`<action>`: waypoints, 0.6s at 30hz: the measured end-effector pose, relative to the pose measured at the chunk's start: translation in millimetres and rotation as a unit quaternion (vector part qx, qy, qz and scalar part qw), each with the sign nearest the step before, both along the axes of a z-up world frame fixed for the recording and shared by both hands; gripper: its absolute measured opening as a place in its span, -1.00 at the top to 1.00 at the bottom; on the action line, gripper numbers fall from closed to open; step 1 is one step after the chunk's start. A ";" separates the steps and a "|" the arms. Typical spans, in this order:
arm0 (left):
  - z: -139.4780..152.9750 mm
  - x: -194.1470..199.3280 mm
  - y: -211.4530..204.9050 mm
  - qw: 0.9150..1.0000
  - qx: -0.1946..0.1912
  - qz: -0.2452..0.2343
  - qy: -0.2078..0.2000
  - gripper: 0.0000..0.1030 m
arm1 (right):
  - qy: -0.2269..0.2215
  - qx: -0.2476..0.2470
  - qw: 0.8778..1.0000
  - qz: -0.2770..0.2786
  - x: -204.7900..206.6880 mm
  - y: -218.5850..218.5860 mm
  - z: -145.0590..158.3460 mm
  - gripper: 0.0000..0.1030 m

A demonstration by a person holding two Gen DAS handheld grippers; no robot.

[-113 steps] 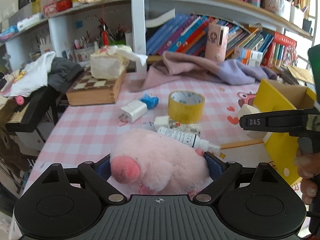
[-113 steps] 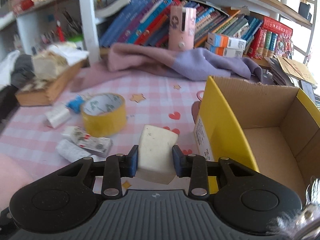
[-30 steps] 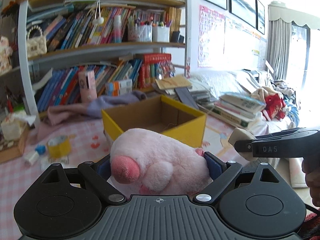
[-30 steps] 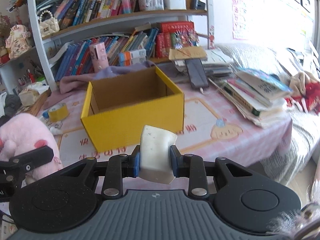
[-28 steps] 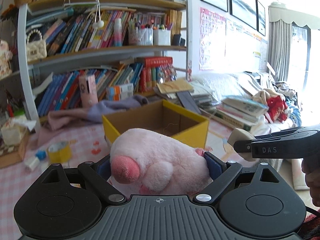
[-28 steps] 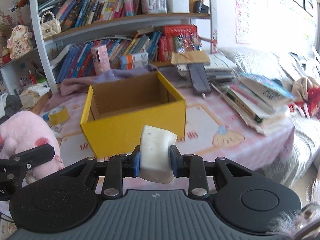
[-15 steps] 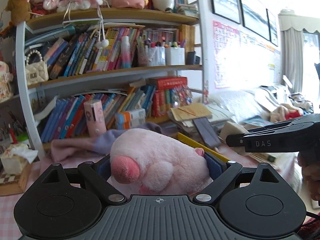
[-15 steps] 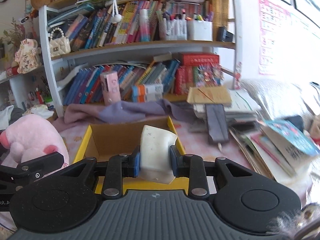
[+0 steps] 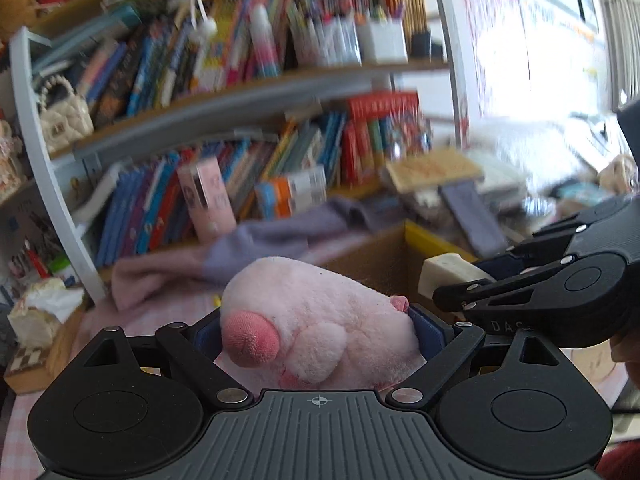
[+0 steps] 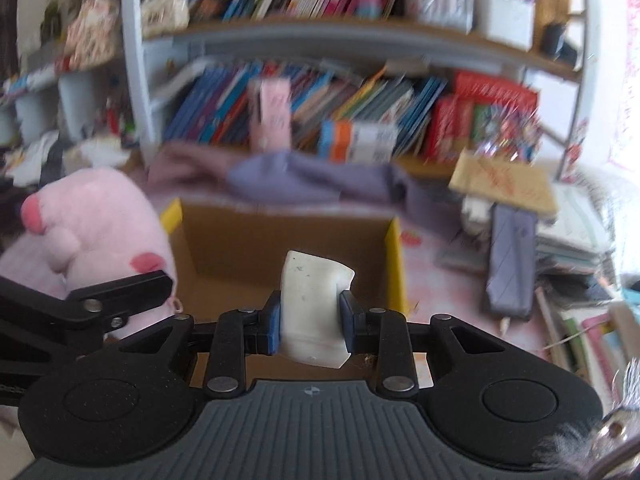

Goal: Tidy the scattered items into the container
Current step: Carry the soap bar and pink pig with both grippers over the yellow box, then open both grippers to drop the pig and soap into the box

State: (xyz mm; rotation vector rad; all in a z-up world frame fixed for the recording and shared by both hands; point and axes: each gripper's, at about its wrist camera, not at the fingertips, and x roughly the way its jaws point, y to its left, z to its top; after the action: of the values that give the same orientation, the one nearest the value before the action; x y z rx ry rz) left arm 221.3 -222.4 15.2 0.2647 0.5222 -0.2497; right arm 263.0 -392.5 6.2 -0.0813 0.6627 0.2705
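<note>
Above yellow box [image 10: 394, 264]: left gripper [image 9: 316, 322] clamps pink plush [image 9: 320, 320]; right gripper [image 10: 310, 316] clamps white block [image 10: 314, 304].

Home study or kid's room: packed bookshelves [image 9: 248, 92] at 12 o'clock, pen cups [image 10: 508, 20] on the shelf, pink checked tablecloth [image 9: 168, 312], stacked books [image 10: 580, 240] at 3 o'clock.

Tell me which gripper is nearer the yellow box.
Right. The right gripper, holding the white block, sits at the yellow box opening; the left gripper, holding the pink plush, is off its left side.
</note>
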 end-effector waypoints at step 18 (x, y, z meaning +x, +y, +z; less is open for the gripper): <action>-20.6 2.3 -3.7 0.997 0.010 0.029 0.065 -0.90 | 0.049 0.021 0.998 0.017 6.0 -11.0 -26.8 0.30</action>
State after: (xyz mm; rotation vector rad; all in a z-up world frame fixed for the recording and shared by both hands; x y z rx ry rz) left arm 223.6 -226.0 -5.4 0.2534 0.6596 -0.2057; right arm 269.1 -403.5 -20.6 -0.0383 0.7539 0.3221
